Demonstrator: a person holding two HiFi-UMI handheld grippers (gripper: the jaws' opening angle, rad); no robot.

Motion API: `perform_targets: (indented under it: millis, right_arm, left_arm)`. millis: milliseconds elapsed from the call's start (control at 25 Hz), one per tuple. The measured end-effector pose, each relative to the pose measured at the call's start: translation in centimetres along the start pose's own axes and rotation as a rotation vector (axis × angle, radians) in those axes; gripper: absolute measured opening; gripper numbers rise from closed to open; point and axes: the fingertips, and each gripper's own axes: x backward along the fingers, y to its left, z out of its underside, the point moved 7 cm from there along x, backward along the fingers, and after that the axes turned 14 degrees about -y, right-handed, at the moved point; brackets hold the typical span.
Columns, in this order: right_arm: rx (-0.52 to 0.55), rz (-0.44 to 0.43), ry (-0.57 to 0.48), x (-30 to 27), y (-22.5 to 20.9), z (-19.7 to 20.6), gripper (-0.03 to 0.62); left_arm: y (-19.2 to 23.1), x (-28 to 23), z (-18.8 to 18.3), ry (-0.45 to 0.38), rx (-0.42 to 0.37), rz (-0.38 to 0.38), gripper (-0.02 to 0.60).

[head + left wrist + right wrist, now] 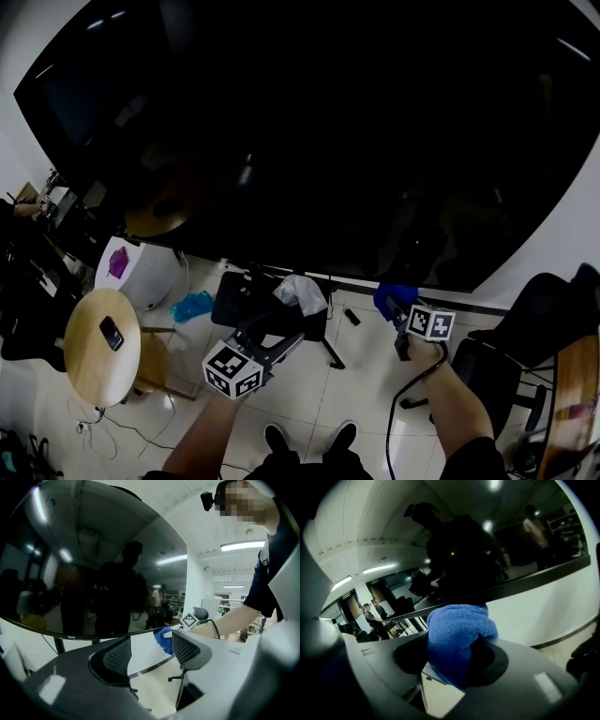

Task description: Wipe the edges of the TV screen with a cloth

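The person is standing before a big dark TV (pixel 309 141) on the wall. The right gripper (pixel 397 307) is reaching up to the TV's bottom edge (pixel 328 275), toward its right end. Its jaws are clamping a blue cloth (pixel 392 296), and in the right gripper view the cloth (pixel 457 634) is bulging out between the right gripper's (pixel 454 663) jaws, with its top lying across the dark bezel strip (pixel 525 581). The cloth is sitting right at that edge. Whether it is actually pressing on the bezel is hard to tell.

The left gripper (pixel 281 326) is hanging lower and to the left, well apart from the TV. In its own view the left gripper's (pixel 151 651) jaws are standing apart with nothing between them. The cloth (pixel 164 640) is only showing beyond them, farther off, at the screen's lower rim.

Judging from this, the wiping of the bottom edge is the step in hand, near its right end. The next move is probably a slide along the bezel, with the cloth pushed firmly against it and the grip kept tight so the fabric is not dragged out. The side and top edges look not yet reached, and those would call for a higher reach.

Low at the left, a round table (pixel 80 370) is carrying a phone (pixel 111 332), well clear of the work.
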Motion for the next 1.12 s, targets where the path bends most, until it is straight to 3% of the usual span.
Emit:
perform_targets:
  millis: [360,560,1120]
  right_arm:
    - [0.008,0.047,-0.022,-5.8,9.2,2.9,0.224]
    - [0.019,0.011,-0.012,-9.4,14.8,4.9,0.222]
    - [0.063,-0.142,0.044,-17.4,24.4,8.0,0.222]
  left_arm:
    - [8.5,9.5,-1.8,-0.004,0.002,0.011,0.264]
    - [12.8,13.9,-2.4,0.003,0.002,-0.020,0.264]
    - [23.6,16.2,-3.8,-0.004,-0.012,-0.123,0.264]
